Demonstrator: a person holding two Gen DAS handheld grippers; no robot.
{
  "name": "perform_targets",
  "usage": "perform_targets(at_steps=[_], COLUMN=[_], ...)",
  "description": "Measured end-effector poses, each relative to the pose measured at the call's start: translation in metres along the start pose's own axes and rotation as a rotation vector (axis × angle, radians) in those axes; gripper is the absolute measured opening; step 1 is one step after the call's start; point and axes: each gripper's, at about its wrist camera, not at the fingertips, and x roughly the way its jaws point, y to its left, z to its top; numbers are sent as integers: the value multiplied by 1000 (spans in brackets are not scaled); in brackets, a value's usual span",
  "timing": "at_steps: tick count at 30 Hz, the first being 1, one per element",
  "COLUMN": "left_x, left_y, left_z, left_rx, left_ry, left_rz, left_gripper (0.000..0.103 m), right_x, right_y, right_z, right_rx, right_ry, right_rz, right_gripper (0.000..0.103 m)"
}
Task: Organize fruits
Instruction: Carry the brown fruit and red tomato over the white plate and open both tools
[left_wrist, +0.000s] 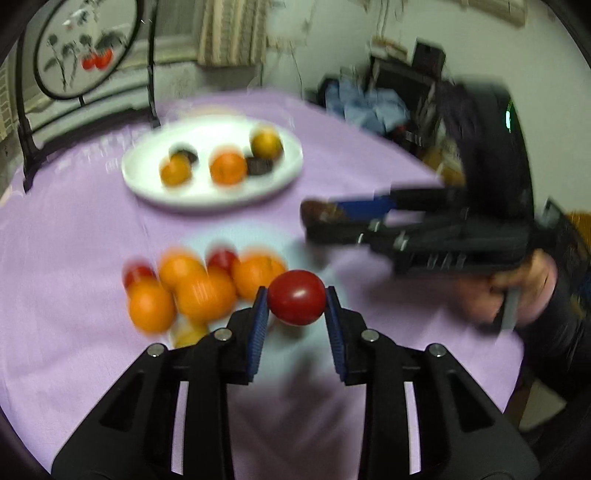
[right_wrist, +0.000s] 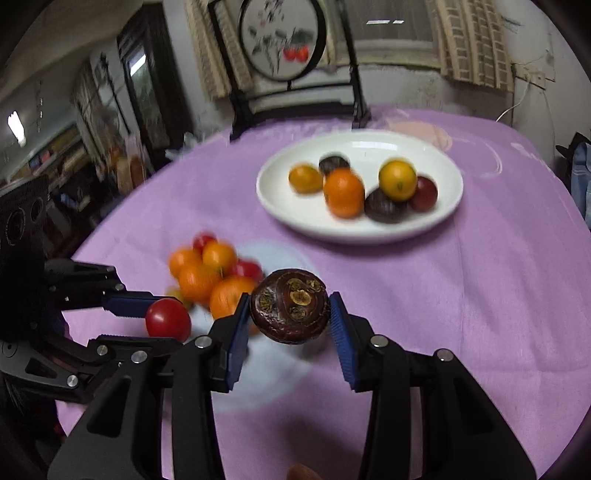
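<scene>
Two fruits are gripped above the purple cloth: the left gripper pinches a red tomato, the right gripper a dark brown fruit, so carry each level to the white plate and release gently.

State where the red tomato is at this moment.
In the left wrist view, the red tomato sits clamped in the left gripper, just right of the orange pile, nearer the camera than the white plate.
</scene>
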Motion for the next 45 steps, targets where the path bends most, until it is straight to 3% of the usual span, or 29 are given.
perform_targets(at_steps=[4,7,13,15,16,17,18,19,20,23,26,31,33,35,37,42,45], left_x=[4,21,69,73,72,69,62,57,52,41,32,15,9,3,-2,-12,-17], left_y=[26,52,101,108,110,111,113,114,115,114,107,99,97,95,95,107,115], left_z=[52,85,110,108,108,108,105,105,106,104,96,81,75,69,64,45,34], left_rx=[-82,-138,-260,-271,-273,-280,-291,-297,-305,-325,-302,-270,-262,-250,-244,-279,-299], left_ry=[-93,-119,-73,-53,-55,-70,-95,-104,-109,-134,-139,-159,-169,-173,-174,-167,-152], left_rz=[71,144,241,261,271,287,300,297,292,308,344,415,425,432,444,495,512], left_gripper=[31,31,31,41,67,80,82,84,88,96,97,99,100,100,100,101,101], right_x=[3,18,61,70,70,69,65,61,53,42,33,9,8,11,21,35,42], right_y=[-6,-14,-31,-32,-31,-30,-28,-25,-21,-11,0,27,24,17,11,15,20], right_z=[32,54,79,79,78,78,78,77,76,75,70,49,45,40,37,32,26], right_rx=[62,60,72,63,60,56,51,48,43,18,-3,-158,-109,-31,37,61,47], right_ry=[-154,-207,-178,-147,-141,-134,-133,-141,-165,-191,-163,-318,-299,-260,-147,35,131], right_rz=[-84,-177,-223,-211,-210,-208,-208,-215,-232,-258,-217,-189,-124,-37,60,37,86], right_gripper=[43,43,43,45,47,51,53,67,71,77,77,78,81,94,95,95,95])
